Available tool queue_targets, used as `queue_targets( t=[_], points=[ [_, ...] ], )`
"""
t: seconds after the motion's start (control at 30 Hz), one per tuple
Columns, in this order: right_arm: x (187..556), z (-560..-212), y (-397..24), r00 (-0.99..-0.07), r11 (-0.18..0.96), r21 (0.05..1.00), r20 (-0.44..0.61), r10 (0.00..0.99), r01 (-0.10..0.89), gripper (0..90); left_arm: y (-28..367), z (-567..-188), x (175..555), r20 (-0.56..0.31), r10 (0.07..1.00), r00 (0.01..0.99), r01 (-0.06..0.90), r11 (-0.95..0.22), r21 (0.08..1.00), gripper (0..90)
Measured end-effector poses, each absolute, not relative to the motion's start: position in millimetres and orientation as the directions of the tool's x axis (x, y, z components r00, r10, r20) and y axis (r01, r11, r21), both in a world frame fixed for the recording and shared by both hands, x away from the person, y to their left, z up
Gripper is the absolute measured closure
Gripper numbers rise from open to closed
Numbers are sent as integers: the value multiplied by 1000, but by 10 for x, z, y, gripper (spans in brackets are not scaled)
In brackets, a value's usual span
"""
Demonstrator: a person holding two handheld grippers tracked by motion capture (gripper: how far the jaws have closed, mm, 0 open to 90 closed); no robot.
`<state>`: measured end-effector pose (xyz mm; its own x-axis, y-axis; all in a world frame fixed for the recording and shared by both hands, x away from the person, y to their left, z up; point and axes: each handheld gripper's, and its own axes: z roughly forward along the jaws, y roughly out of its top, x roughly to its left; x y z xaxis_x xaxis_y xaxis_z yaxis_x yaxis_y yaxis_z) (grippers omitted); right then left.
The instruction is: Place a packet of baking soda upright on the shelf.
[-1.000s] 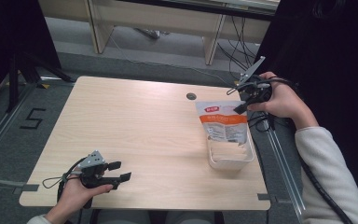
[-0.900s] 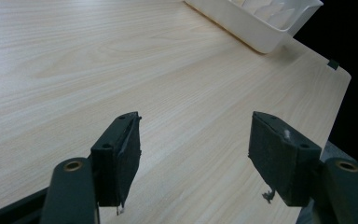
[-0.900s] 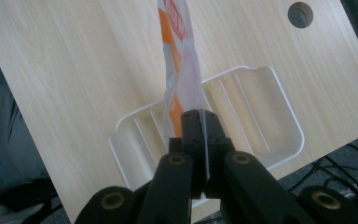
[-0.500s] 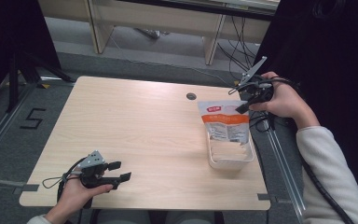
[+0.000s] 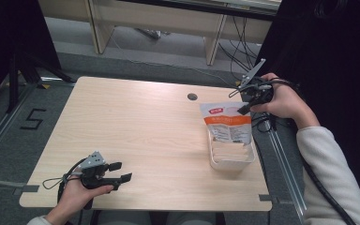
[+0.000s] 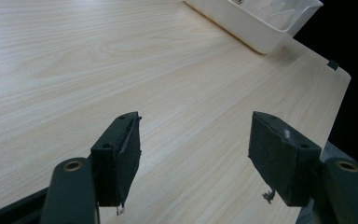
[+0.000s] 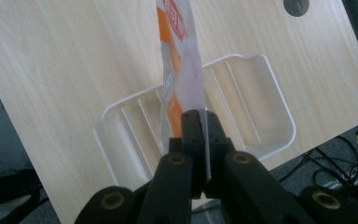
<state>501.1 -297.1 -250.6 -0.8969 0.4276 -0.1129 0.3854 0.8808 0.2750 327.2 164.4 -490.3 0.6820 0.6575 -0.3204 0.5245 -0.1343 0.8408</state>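
The pouch [image 5: 226, 123] covers the far half of the white tray [image 5: 233, 160], and its print is too small to read. In the left gripper view the tray [image 6: 242, 21] is cut off at twelve o'clock. In the right gripper view the pouch [image 7: 179, 70] runs off the top edge, its lettering blurred.

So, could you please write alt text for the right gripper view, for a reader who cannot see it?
The right gripper is shut on the edge of an orange-and-white pouch, holding it above a white ribbed plastic tray. The tray sits near the edge of a light wooden table, which has a round cable hole at the upper right.
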Motion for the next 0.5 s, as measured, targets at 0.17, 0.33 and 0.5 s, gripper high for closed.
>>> queue_targets(
  t=[0.17,0.33,0.5],
  points=[
    [5026,-2524,-2952,-900,887,264,-119,419,378,900,1646,-4903,3272,-320,657,682,524,-135,841,333],
    [5062,-2538,-2936,-915,905,249,-126,383,345,900,1646,-4904,3272,-321,658,681,526,-134,840,333],
    [5049,-2572,-2898,-908,907,260,-172,382,333,900,1644,-4905,3273,-323,658,680,527,-131,840,333]
  ],
)
